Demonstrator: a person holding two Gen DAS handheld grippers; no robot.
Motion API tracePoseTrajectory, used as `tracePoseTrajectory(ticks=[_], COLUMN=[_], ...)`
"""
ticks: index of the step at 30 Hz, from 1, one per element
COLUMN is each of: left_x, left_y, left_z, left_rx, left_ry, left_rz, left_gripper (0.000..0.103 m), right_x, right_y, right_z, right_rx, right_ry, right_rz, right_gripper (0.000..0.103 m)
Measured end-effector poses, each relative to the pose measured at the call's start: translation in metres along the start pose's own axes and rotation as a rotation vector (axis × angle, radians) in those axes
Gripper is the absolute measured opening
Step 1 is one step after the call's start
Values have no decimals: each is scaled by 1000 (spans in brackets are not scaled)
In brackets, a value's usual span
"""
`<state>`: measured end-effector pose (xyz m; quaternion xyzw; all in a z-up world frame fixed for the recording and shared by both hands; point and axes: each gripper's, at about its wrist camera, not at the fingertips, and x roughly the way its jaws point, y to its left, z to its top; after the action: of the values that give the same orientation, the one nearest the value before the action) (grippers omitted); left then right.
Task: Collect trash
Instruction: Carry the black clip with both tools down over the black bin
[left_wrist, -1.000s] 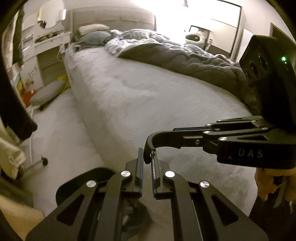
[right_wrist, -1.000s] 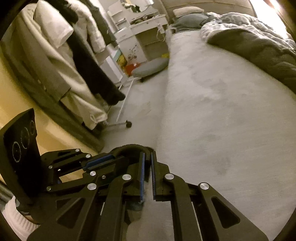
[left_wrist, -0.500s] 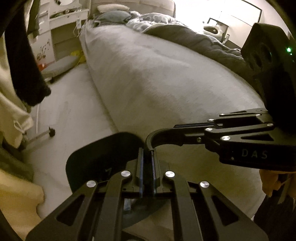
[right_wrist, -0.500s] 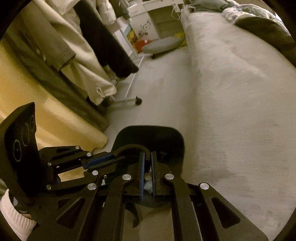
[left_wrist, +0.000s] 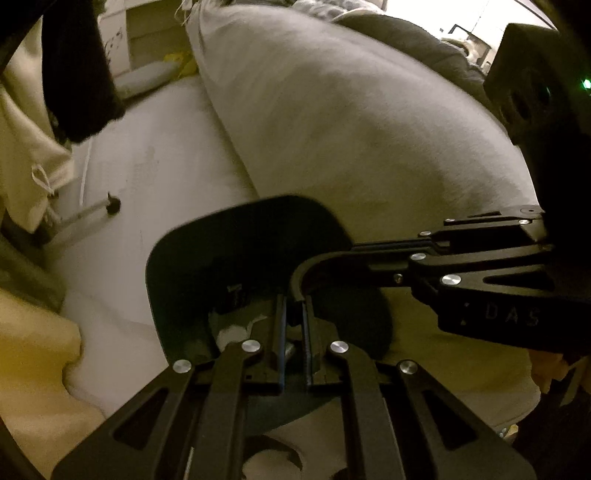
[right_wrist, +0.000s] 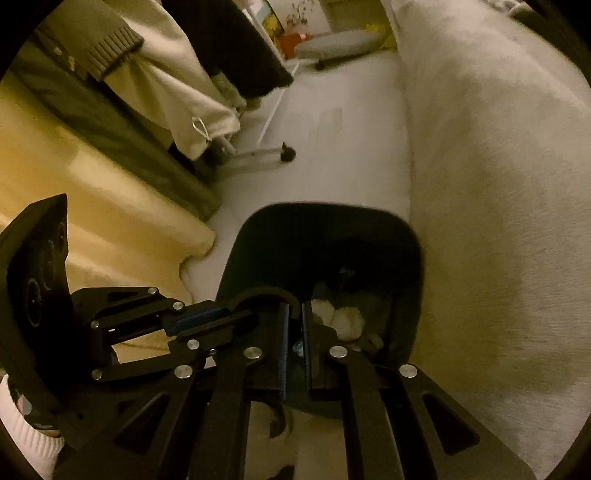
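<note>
- The trash bin (right_wrist: 321, 254) is dark inside; its near rim is hidden behind both tools, and its far wall swallows detail in both views.
- White crumpled paper (right_wrist: 345, 317) lies at the bottom of the bin, half covered by the right gripper (right_wrist: 294, 332); from the left wrist view only a pale scrap of it (left_wrist: 236, 330) shows.
- A small bright bit sits between the right gripper's pads, low in the gap, too small and blurred to name. A similar glint shows in the left gripper (left_wrist: 294, 332), so whether either one is clamping anything cannot be told.
- Both grippers stand narrow, the pads near each other with a slim gap between them.
- The right gripper crosses in from the right in the left wrist view (left_wrist: 424, 266), its curved tip just beside the left fingertips, over the bin.
- The bin stands on the floor (right_wrist: 332, 155) just beside the bed (right_wrist: 498, 184); hanging clothes (right_wrist: 177, 74) are cut off at the top.
- Against half a second ago, the bin fills more of both views, the paper inside is more exposed, and the bed's far end has slid out of sight.
</note>
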<state>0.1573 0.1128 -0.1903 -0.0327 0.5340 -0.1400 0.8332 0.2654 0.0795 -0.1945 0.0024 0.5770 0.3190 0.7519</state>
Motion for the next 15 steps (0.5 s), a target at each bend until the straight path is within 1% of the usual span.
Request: tracePoseTrajectory(ticks=[4,10,12,13,15], left_x=[12,29,34,37,42], left_y=[10,15,15,16,19], left_z=[-7,-15,-18,-19,-21], left_rx=[-36,-57,-59,-63,-76], left_ry=[43,87,97,109,128], left_rz=[-13,-28,-27,-12,-4], left_gripper=[8,8,9,9,9], right_x=[20,40,45,46,42], right_y=[2,-6,-7,-8,-11], right_z=[0,-3,-3,-2,-1], right_rx=[7,54,69,74,88], right_ry=[46,106,115,111,103], right_rz=[-4,2,2,-15,-22], right_gripper=[6,7,7,7,7])
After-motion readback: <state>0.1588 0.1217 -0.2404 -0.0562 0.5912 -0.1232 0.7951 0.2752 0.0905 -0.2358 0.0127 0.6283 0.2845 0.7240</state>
